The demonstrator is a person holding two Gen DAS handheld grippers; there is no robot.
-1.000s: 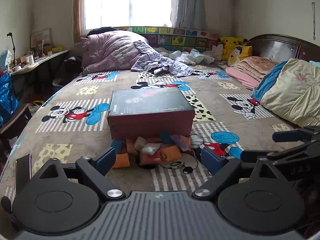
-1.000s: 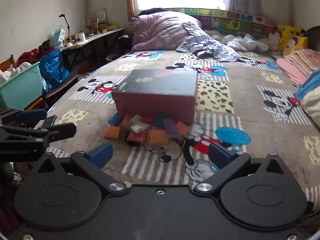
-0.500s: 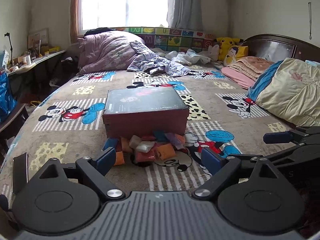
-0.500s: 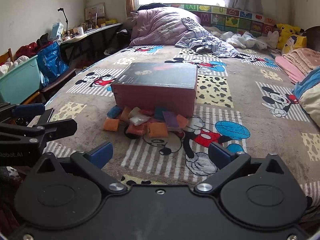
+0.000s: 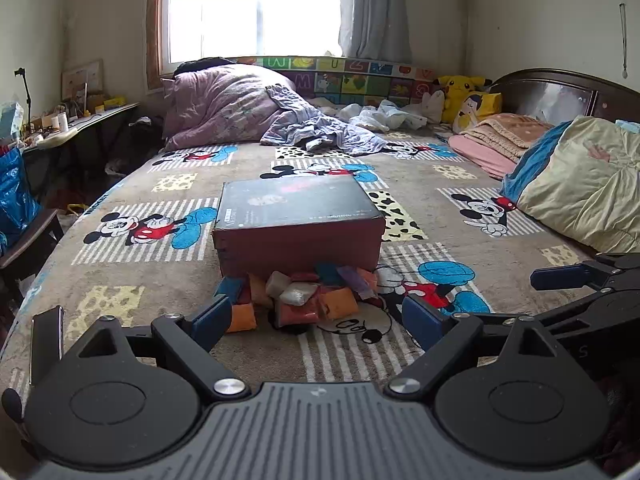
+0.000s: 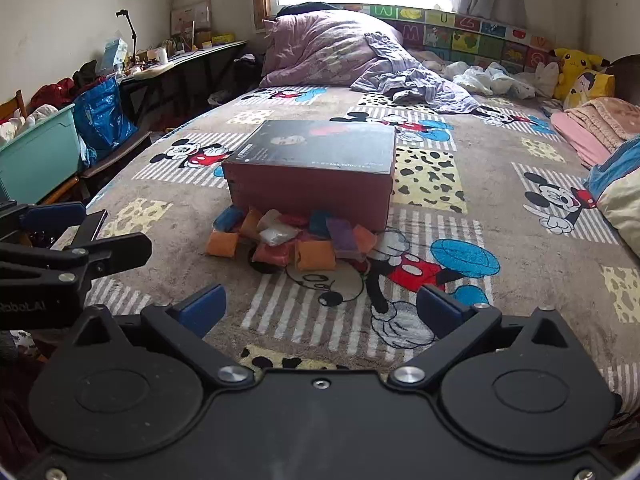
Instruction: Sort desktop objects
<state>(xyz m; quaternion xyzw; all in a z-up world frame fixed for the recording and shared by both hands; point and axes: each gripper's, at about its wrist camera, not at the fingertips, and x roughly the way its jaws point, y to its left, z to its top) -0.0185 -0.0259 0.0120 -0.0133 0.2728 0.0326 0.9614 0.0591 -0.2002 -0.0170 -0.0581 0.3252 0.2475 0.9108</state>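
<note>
Hovering low over the bed (image 5: 132,264), the left gripper (image 5: 316,318) has its jaws spread wide with nothing between them, and the right gripper (image 6: 320,308) likewise stands wide open and empty. Straight ahead of both pairs of jaws, a little beyond the blue fingertips (image 5: 210,320), lies a heap of small soft blocks (image 5: 304,300) in orange, red, blue, purple and white, piled loosely against one another. Just beyond the heap and touching its far edge sits a closed dark-lidded box (image 5: 298,220) with reddish sides, flat on the patterned bedspread. In the right wrist view the same heap (image 6: 292,240) lies ahead of the jaws and slightly left of their centre line, with the box (image 6: 312,168) behind it. One orange block (image 6: 222,244) lies at the left edge of the heap, nearest the left fingertip line. The right gripper shows at the right edge of the left wrist view (image 5: 580,280), and the left gripper at the left edge of the right wrist view (image 6: 76,248), each apart from the heap. Far beyond the jaws lie a purple quilt (image 5: 224,108) and a yellow plush toy (image 5: 460,90)
</note>
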